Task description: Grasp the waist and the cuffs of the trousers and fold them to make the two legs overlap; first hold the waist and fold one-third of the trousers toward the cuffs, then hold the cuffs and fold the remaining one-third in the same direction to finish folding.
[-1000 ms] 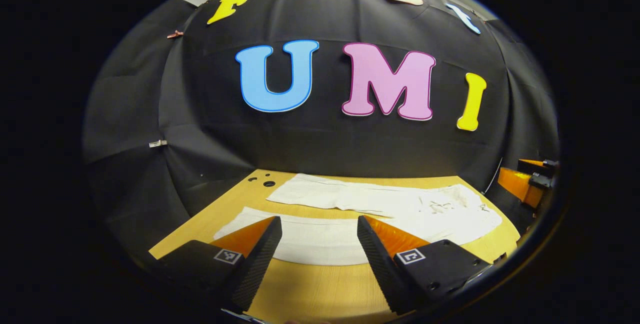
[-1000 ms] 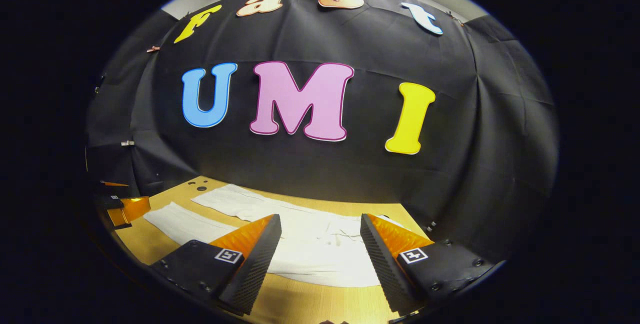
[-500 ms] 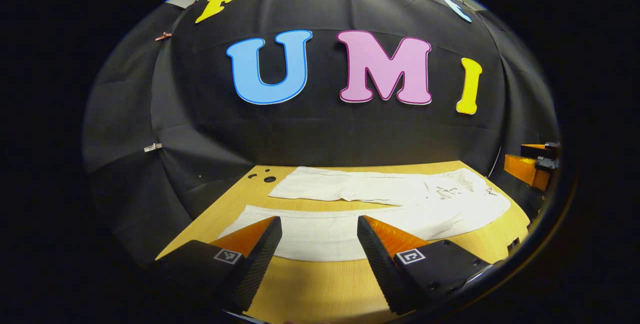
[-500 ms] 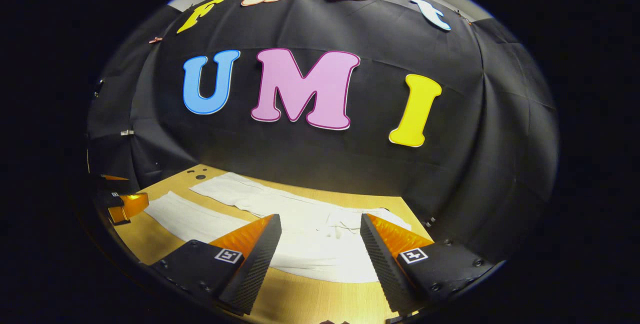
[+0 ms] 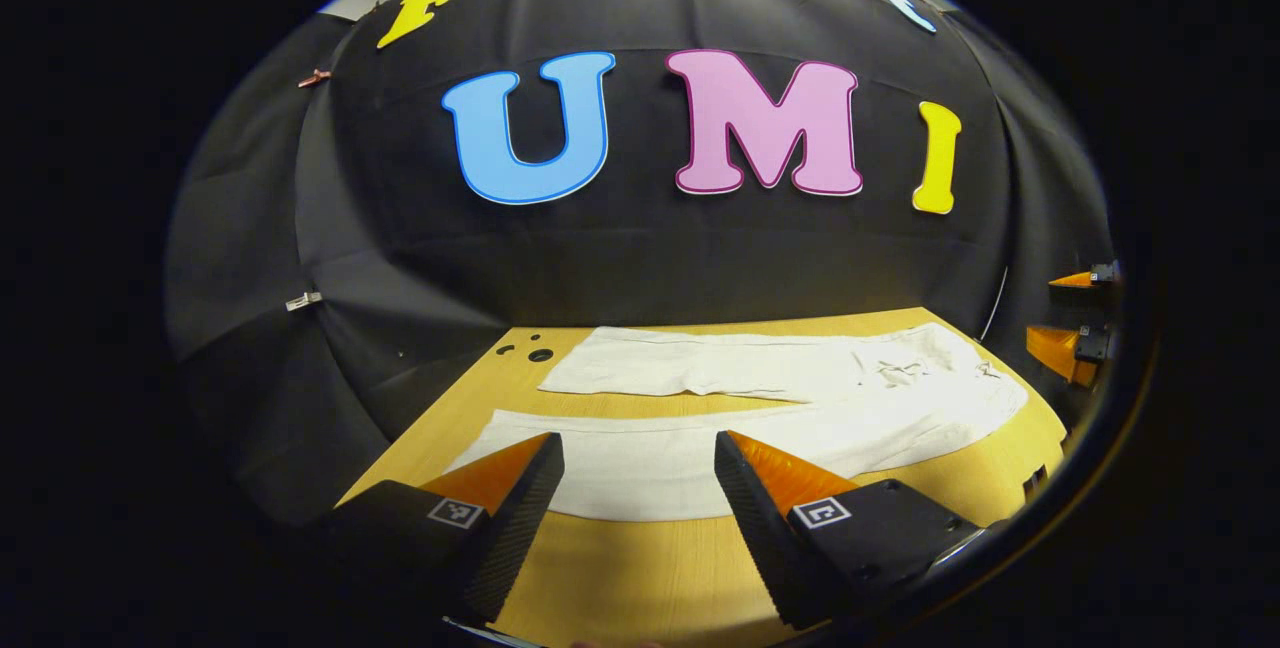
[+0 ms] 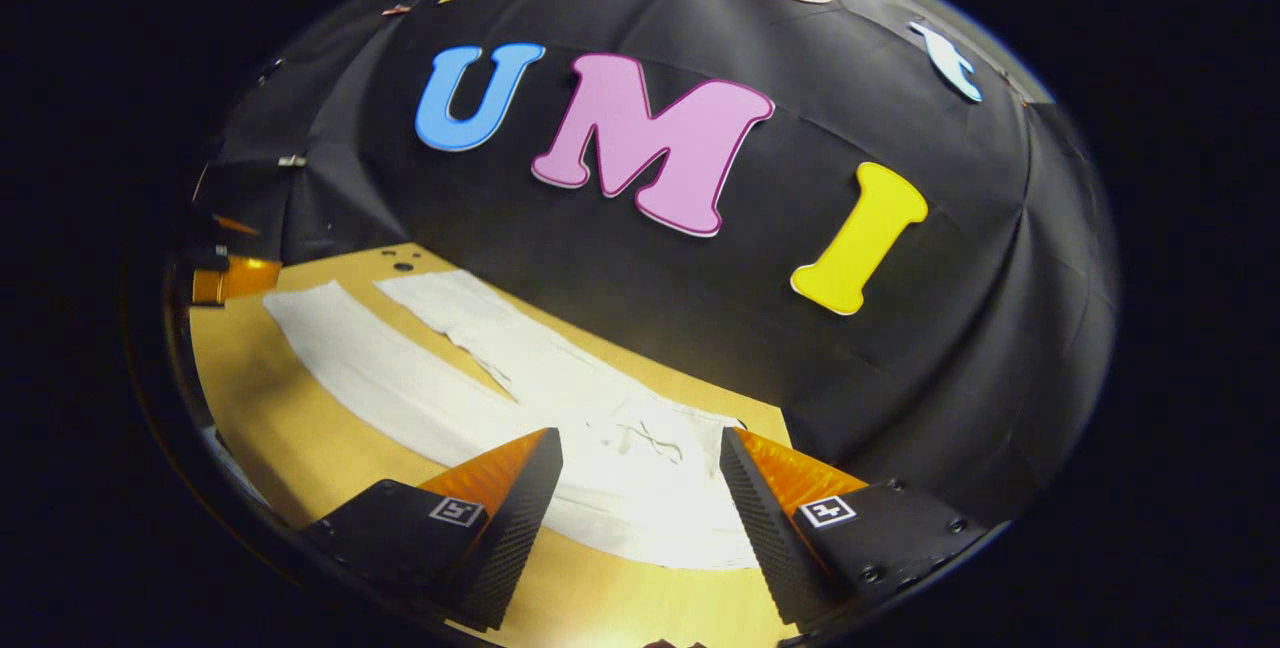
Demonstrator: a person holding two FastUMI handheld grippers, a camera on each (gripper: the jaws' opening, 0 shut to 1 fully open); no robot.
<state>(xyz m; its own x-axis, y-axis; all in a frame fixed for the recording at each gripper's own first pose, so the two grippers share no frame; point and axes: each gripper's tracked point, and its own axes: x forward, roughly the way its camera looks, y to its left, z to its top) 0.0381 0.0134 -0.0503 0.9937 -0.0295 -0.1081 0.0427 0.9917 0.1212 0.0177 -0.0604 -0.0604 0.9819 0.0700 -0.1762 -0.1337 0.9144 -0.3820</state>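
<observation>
White trousers [image 5: 760, 408] lie flat on a wooden table [image 5: 640, 568], the two legs spread apart and running to the left, the waist at the right. My left gripper [image 5: 640, 473] hovers open above the near leg, close to its cuff end, holding nothing. In the right gripper view the trousers [image 6: 600, 428] stretch away to the left, and my right gripper [image 6: 640, 473] stands open over the waist end with its drawstring [image 6: 655, 443], tilted. The right gripper [image 5: 1075, 318] also appears at the far right of the left gripper view, and the left gripper [image 6: 225, 273] at the far left of the right gripper view.
The table [image 6: 300, 428] has a few small round holes [image 5: 530, 350] at its far left corner. The black cloth wall [image 5: 650, 258] rises right behind the table's back edge. Bare wood lies in front of the near leg.
Both grippers moved forward and down towards the trousers. The right gripper tilted and came in closer over the waist. Both stayed open.
</observation>
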